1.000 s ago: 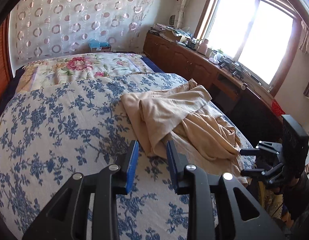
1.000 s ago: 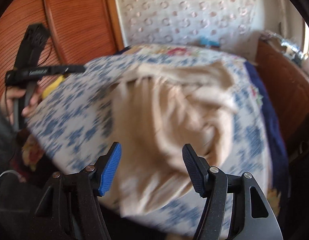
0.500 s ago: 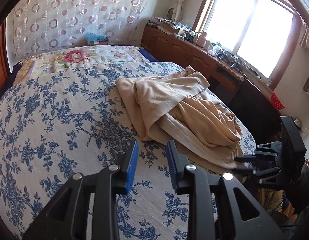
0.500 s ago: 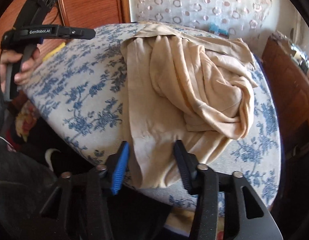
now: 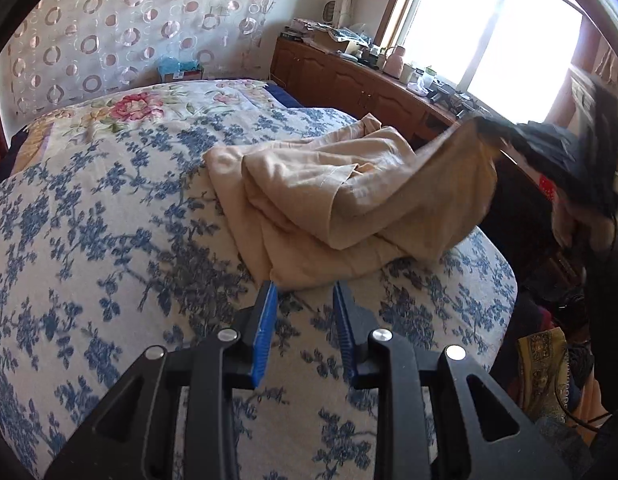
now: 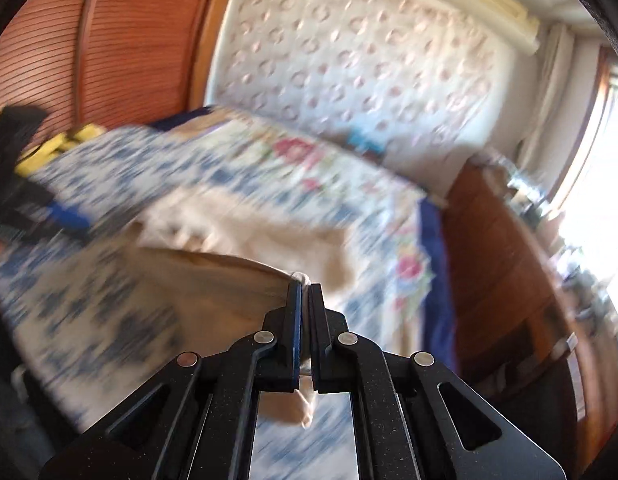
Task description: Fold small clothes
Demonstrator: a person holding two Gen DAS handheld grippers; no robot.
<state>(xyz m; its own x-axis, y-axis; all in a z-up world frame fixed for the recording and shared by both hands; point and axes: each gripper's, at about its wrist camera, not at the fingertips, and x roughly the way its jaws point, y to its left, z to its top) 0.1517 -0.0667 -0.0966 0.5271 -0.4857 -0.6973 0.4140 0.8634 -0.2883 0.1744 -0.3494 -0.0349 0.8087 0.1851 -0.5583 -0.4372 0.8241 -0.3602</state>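
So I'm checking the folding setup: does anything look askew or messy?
Yes: the beige garment lies crumpled on the floral bedspread, one edge lifted off it by the shut right claw. The left claw holds nothing.

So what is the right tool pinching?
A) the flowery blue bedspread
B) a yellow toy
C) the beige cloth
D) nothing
C: the right tool has its blue pads shut on an edge of the crumpled beige cloth garment, lifting that corner off the blue-flowered white bedspread.
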